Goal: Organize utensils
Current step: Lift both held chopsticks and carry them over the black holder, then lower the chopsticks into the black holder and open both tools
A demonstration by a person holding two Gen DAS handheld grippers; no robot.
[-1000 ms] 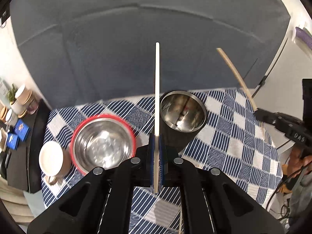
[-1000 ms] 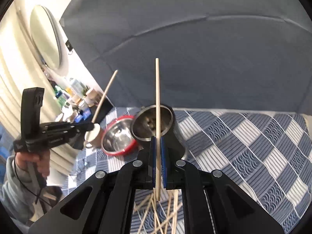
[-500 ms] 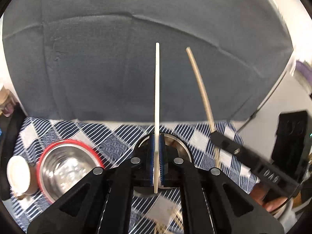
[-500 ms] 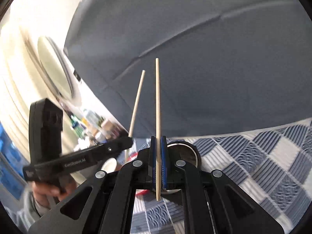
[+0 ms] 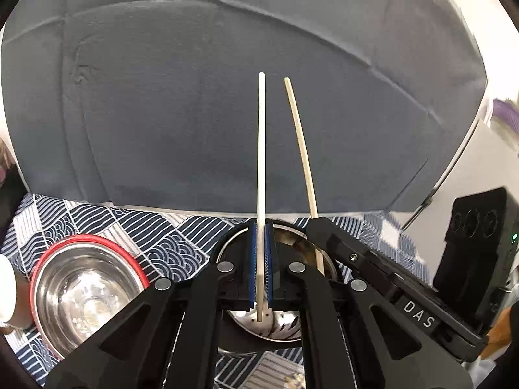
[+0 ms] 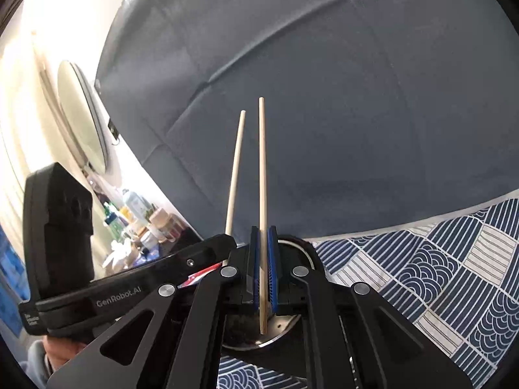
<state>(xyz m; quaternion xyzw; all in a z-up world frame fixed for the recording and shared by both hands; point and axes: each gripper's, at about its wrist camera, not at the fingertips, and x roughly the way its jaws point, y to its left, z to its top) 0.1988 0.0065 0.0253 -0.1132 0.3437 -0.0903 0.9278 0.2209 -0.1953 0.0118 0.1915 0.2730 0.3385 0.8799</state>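
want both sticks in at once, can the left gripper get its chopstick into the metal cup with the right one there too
Probably yes: the left gripper holds its chopstick over the open metal cup, and the right gripper sits beside it.

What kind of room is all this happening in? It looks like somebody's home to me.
Probably a home living room: a large grey sofa rises behind a table under a blue patterned cloth, an oval mirror hangs on the wall, and a side shelf holds bottles and jars.
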